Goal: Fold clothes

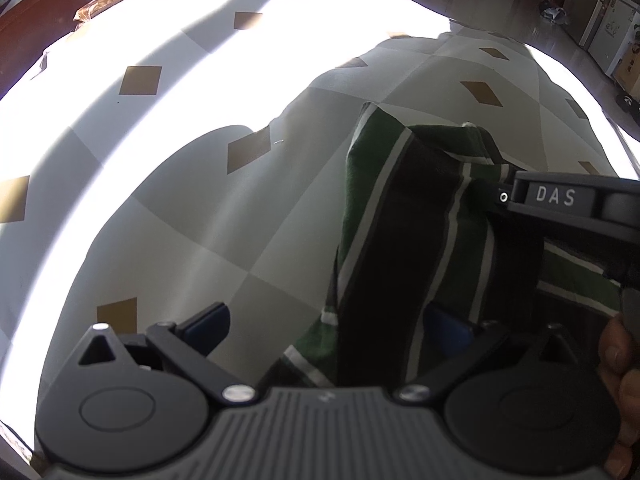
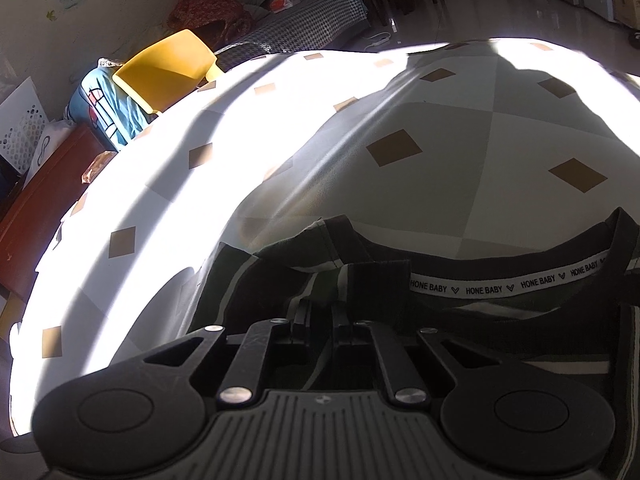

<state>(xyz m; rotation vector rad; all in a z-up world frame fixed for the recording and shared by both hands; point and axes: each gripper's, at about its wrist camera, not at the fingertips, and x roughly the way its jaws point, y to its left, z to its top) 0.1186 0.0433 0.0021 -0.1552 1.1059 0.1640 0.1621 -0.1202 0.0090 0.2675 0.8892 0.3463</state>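
Left wrist view: the left tool [image 1: 324,328] stands wide open, its blue pads far apart. A fold of the shirt [image 1: 420,240] hangs between them, dark green with white stripes, soft and creased. The right pad is mostly hidden behind the cloth, so whether it touches cannot be told; the left pad is clear of it. The right tool [image 1: 500,196] enters from the right edge, marked "DAS", its tip at the lifted cloth; its body is cut off by the frame. Part of a hand [image 1: 618,392] shows at the lower right. The tabletop [image 1: 160,220] wears a smooth cover of pale grey checks with tan diamonds, much of it washed out by sun. There is open room to the left and beyond the shirt.

Right wrist view: the right tool [image 2: 320,316] has its fingers drawn nearly together, pinching a striped fold of the shirt [image 2: 500,320]. The pad tips are lost in shadow. The black ribbed collar [image 2: 460,256] lies just ahead with printed white neck tape. The shirt's right side is cut off. The tabletop [image 2: 400,200] ahead is bare to its far edge. A yellow chair [image 2: 164,68] stands beyond the left edge.
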